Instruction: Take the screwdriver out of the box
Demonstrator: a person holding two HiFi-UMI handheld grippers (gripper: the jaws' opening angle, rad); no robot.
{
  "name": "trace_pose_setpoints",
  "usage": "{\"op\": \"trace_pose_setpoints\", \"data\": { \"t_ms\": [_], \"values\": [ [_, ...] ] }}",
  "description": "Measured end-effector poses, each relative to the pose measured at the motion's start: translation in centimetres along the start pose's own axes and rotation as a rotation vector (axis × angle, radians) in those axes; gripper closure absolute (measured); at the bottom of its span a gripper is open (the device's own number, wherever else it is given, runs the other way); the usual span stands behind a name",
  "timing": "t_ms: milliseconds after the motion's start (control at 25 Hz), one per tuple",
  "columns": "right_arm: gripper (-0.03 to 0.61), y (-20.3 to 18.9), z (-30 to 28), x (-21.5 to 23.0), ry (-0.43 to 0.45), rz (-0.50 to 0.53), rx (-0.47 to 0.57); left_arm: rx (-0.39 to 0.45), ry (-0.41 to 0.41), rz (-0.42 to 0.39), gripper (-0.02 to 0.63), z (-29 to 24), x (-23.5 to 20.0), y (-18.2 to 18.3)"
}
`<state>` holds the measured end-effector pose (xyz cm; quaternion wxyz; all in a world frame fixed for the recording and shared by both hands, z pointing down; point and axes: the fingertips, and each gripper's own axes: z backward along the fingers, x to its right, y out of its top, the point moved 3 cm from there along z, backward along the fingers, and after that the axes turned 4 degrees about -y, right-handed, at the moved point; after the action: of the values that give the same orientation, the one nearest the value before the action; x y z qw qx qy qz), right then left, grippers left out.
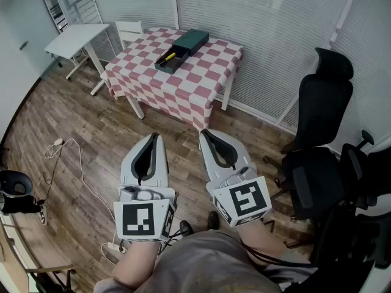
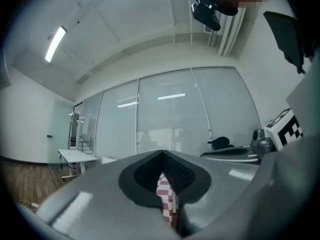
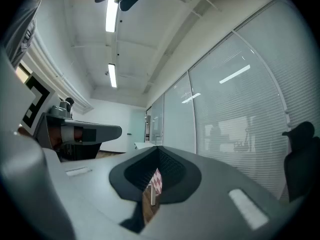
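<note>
Far ahead in the head view stands a table with a red-and-white checked cloth (image 1: 183, 84). An open dark green box (image 1: 164, 64) lies on it, its lid (image 1: 192, 40) just behind. A yellow-handled screwdriver (image 1: 169, 57) lies inside the box. My left gripper (image 1: 155, 135) and right gripper (image 1: 203, 131) hang side by side over the wooden floor, well short of the table. Both are shut with nothing held. A sliver of the checked cloth shows through the left gripper (image 2: 161, 153) and the right gripper (image 3: 159, 149) in their own views.
A small white table (image 1: 76, 38) and a white chair (image 1: 129, 32) stand left of the checked table. Black office chairs (image 1: 321, 112) crowd the right side. A white cable (image 1: 68, 154) trails over the floor at left. Blinds cover the glass wall behind.
</note>
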<state>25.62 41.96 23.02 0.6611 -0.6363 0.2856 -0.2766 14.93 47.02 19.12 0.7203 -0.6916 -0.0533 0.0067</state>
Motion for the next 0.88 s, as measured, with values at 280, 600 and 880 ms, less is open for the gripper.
{"op": "trace_pose_setpoints", "data": {
  "t_ms": [280, 600, 880],
  "values": [
    [0.558, -0.3, -0.1, 1.1, 0.008, -0.008, 0.003, -0.002, -0.002, -0.009, 0.612, -1.0, 0.8, -0.2],
    [0.558, -1.1, -0.5, 3.3, 0.025, -0.027, -0.009, -0.01, 0.004, -0.015, 0.612, -3.0, 2.2, -0.5],
    [0.555, -3.0, -3.0, 3.9, 0.082, -0.083, -0.038, -0.03, 0.047, -0.014, 0.612, -4.6, 1.4, -1.8]
  ]
}}
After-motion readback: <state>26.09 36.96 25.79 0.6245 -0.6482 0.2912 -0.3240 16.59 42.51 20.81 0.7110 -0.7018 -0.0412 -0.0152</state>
